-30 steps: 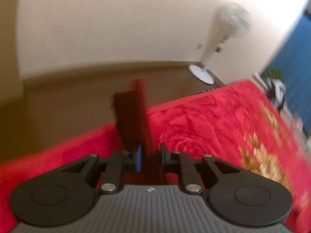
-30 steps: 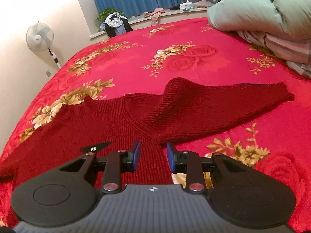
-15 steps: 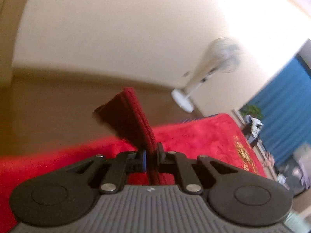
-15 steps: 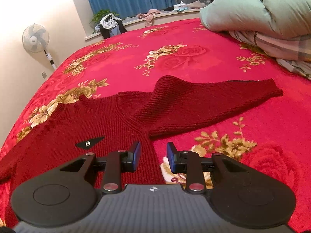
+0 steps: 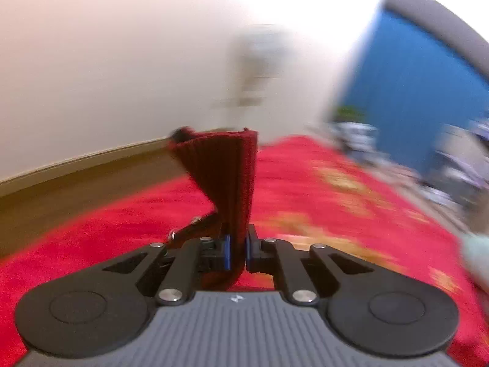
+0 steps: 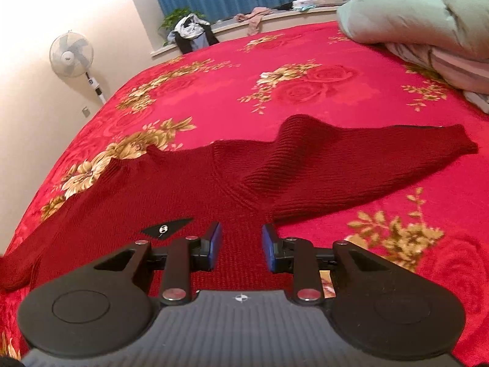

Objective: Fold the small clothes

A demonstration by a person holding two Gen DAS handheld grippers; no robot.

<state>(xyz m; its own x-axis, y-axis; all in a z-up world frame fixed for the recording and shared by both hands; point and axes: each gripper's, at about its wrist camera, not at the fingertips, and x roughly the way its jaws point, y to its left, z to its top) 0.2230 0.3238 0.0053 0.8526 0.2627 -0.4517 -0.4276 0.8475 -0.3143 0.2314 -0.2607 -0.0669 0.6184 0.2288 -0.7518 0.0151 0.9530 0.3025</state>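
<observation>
The left hand-held gripper [image 5: 237,244] is squeezed tight on the sweater [image 5: 227,180]. The right hand-held gripper [image 6: 240,238] has its fingers spread apart, holding nothing.

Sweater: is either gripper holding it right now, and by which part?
The left gripper is shut on the dark red sweater, pinching a ribbed cuff or hem end. The right gripper is open, holding nothing.

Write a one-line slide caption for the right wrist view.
Open right hand-held gripper hovers over dark red knit sweater spread on a red floral bedspread.
</observation>
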